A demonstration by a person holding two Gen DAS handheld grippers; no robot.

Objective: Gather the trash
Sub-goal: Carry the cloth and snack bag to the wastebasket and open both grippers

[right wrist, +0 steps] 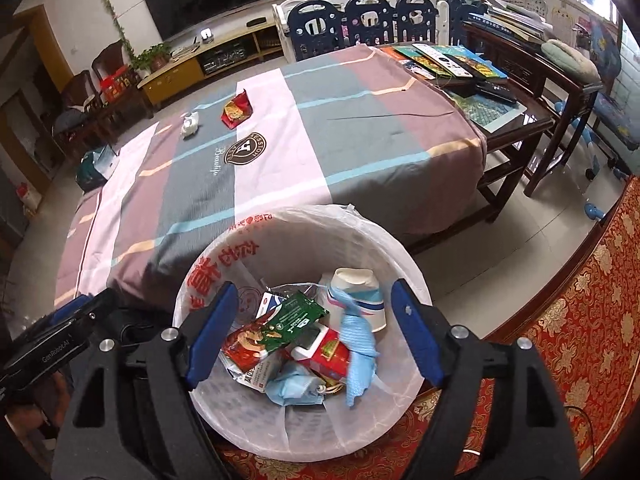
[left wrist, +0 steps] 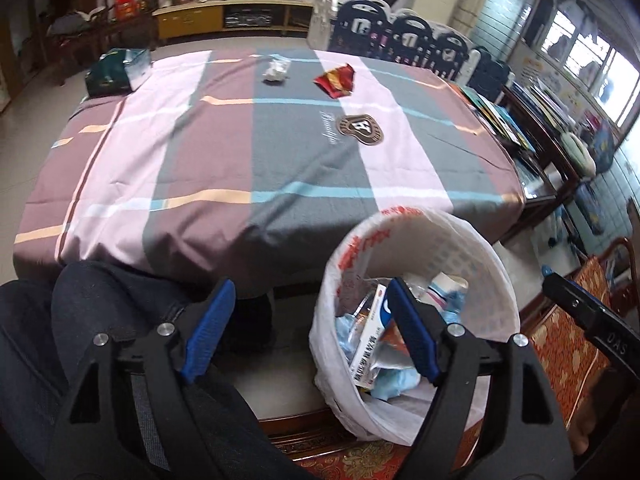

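Both grippers open, nothing between the blue pads: right gripper (right wrist: 316,334) sits over the white bag-lined plastic bin (right wrist: 400,264) full of wrappers, left gripper (left wrist: 310,330) just beside its rim. Red crumpled snack wrapper (left wrist: 336,80) and white crumpled wad (left wrist: 276,70) lie on the striped tablecloth (left wrist: 240,152), well apart from the bin.

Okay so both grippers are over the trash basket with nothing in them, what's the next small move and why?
Probably swing the right gripper up from the basket toward the red wrapper on the table. Both it and the left gripper are open and empty, and that wrapper and the crumpled white piece beside it remain uncollected.
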